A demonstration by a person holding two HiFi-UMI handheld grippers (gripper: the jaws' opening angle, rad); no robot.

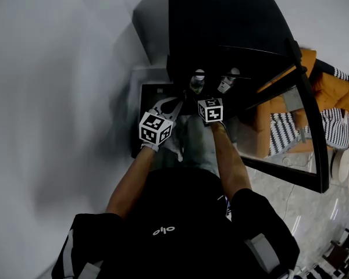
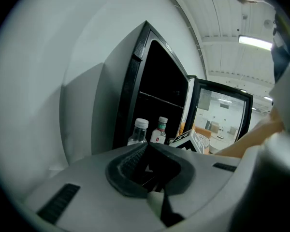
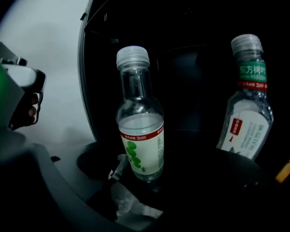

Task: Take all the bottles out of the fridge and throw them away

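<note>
The black fridge (image 1: 221, 28) stands with its door (image 1: 311, 132) swung out to the right. Two clear bottles stand inside: one with a green and red label (image 3: 139, 129) (image 1: 197, 81), the other tilted, with a green neck band (image 3: 246, 105) (image 1: 227, 84). My right gripper (image 3: 150, 187) (image 1: 211, 97) is open at the fridge's mouth. The green-labelled bottle stands just ahead between the jaws, and neither pad touches it. My left gripper (image 2: 148, 146) (image 1: 173, 104) is shut and empty, a little left of the fridge and short of it; both bottles (image 2: 137, 132) show beyond it.
A white wall (image 1: 58, 97) runs along the left of the fridge. An orange seat with striped cushions (image 1: 331, 92) sits behind the open door at the right. A pale crumpled scrap (image 3: 128, 202) lies low by the right jaws. The left gripper's body (image 3: 19, 91) shows at the right gripper view's left edge.
</note>
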